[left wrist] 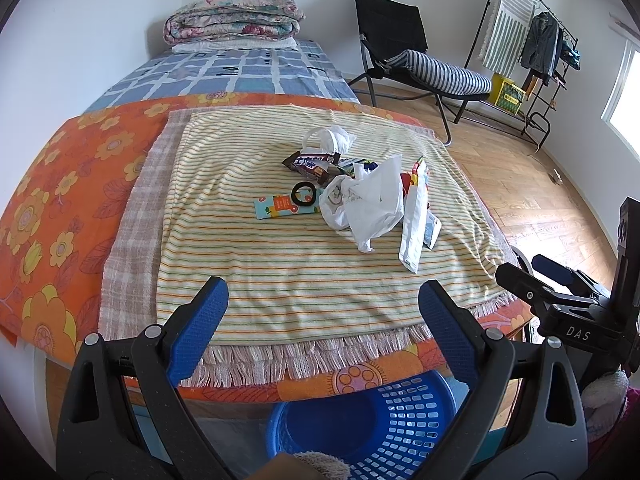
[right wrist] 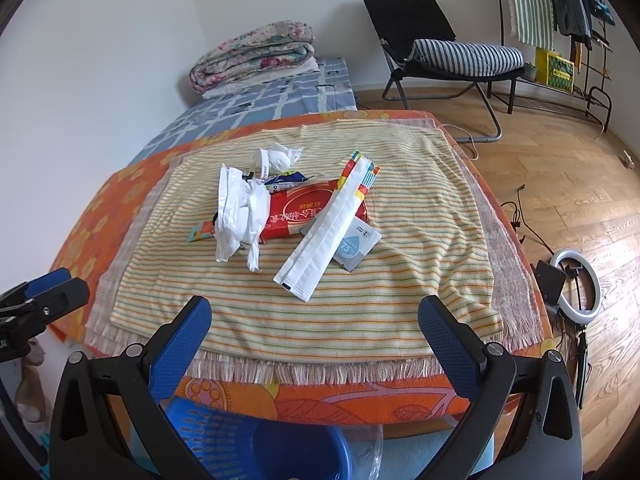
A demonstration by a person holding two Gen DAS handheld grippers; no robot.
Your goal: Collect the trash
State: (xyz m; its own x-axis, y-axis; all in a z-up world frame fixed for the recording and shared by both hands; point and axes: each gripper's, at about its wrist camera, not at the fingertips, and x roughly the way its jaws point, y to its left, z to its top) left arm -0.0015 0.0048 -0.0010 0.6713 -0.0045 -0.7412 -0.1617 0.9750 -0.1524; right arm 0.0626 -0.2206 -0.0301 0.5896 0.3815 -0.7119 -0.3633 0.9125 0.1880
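A: How do the jaws stand?

B: Both released. The left gripper [left wrist: 322, 308] has its blue pads spread wide with nothing between them, and the right gripper [right wrist: 314, 326] is the same. Both hover over the near edge of the striped towel [left wrist: 280, 272].

A: And the trash?

B: Piled on the towel at about twelve o'clock from each gripper, well apart from the jaws. In the right wrist view a long white sachet [right wrist: 328, 224] lies tilted across a red tissue pack [right wrist: 304, 212] and a grey wipe packet [right wrist: 358, 248]; a crumpled white plastic bag [right wrist: 240, 212] sits at its nine o'clock.

A: Anything lower?

B: A blue slotted basket [left wrist: 404, 412] at six o'clock, below the bed edge [left wrist: 304, 390]. A folding chair [right wrist: 432, 52] stands far off at one o'clock.
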